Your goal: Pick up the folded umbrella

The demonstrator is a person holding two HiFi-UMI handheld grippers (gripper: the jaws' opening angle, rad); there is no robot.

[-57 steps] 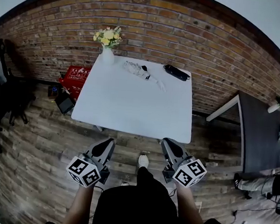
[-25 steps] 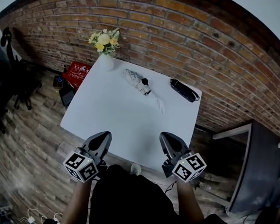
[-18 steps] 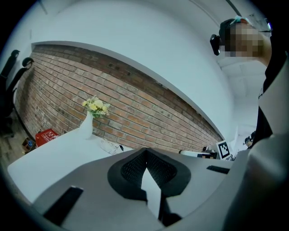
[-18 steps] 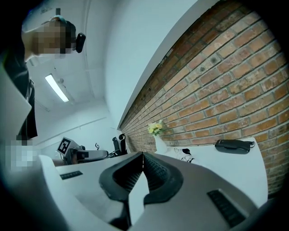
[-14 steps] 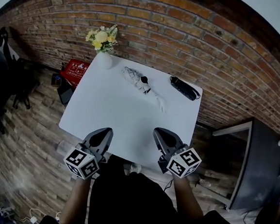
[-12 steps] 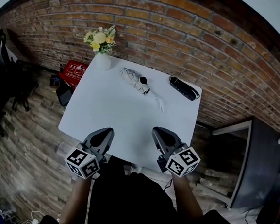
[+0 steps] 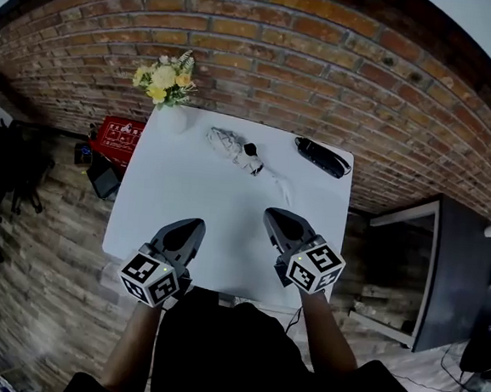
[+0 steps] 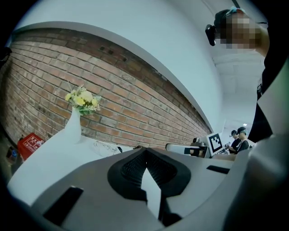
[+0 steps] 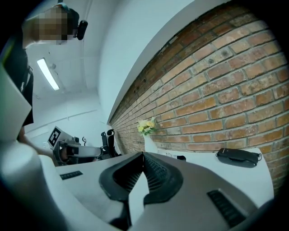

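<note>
A folded white patterned umbrella point(image 7: 231, 148) with a black handle is seen lying flat on the far part of a white square table point(image 7: 219, 206), roughly midway between its left and right edges and set aslant. At the far left corner, to the left of the umbrella, a white vase of yellow flowers point(image 7: 167, 90) is stood upright. Near the far right corner a flat black oblong case point(image 7: 321, 157) is laid. A red brick wall point(image 7: 326, 61) is found just behind the table's far edge, and a red crate point(image 7: 116, 138) is set on the wooden floor to the table's left.

The left gripper point(image 7: 193, 226) and the right gripper point(image 7: 270, 214) are held over the near part of the table, side by side but apart, both pointed toward the far side. Each is kept well short of the umbrella.

In the left gripper view the jaws are shown brought together at the tips, with nothing caught between them. The umbrella is seen beyond them, to the right of the vase. In the right gripper view the jaws are likewise closed fully on nothing, and the black case is seen ahead to the right.
</note>
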